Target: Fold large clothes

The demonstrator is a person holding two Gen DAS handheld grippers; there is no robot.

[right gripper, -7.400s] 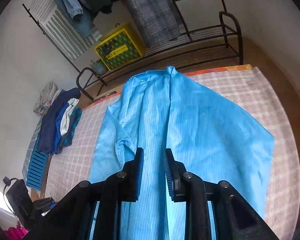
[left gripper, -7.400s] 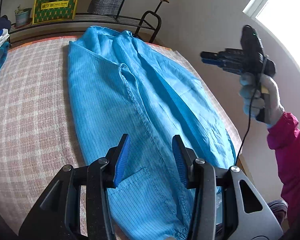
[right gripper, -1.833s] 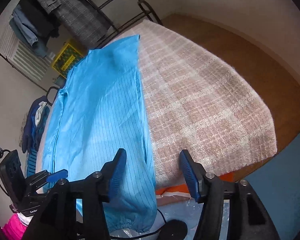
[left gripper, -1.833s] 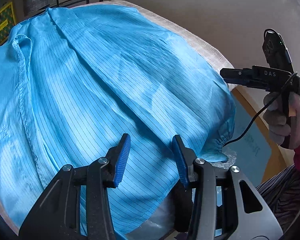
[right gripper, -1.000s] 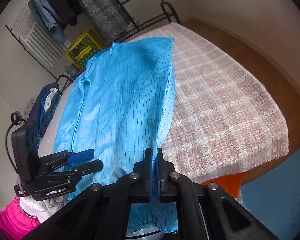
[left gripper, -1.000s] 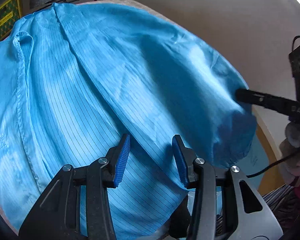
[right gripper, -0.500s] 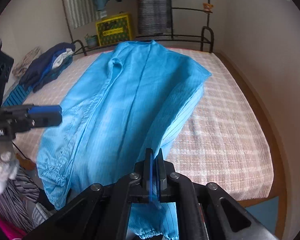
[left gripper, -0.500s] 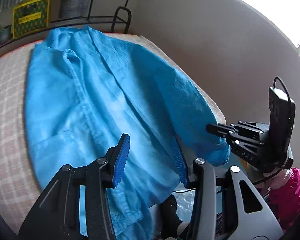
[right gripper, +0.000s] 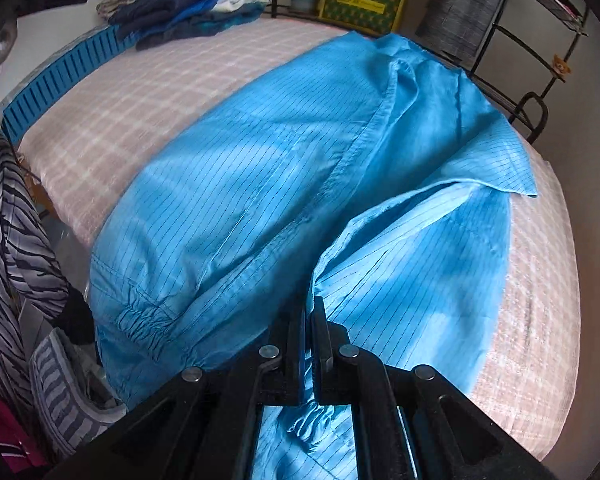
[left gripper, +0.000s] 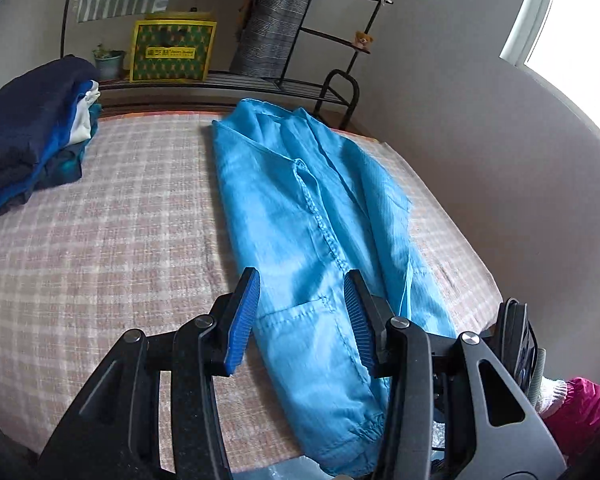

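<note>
Taking the long sky-blue pinstriped work coat (left gripper: 308, 216) as our landmark, we start at its left. There the pink-and-white checked bed cover (left gripper: 100, 240) lies bare, and a stack of folded dark-blue clothes (left gripper: 32, 132) sits well apart from the coat, toward the far left corner of the bed.

Our left gripper (left gripper: 300, 316) hangs above the coat's near end, over the chest pocket. Its blue ribbed fingers (left gripper: 242, 320) stand partly apart with only air between them.

The coat itself runs lengthwise away from us, collar at the far end by the black metal rack (left gripper: 340, 80) and elastic hem drooping over the near edge of the bed.

On the coat's right side, our right gripper (right gripper: 307, 344) is clamped tight on the sleeve fabric, which is lifted and doubled inward over the body.

We judge that the coming move turns on this: the coat's long axis points straight ahead from both grippers, and the held sleeve must lie along it. The right hand alone has cloth; the left is free to pin the near end.
</note>
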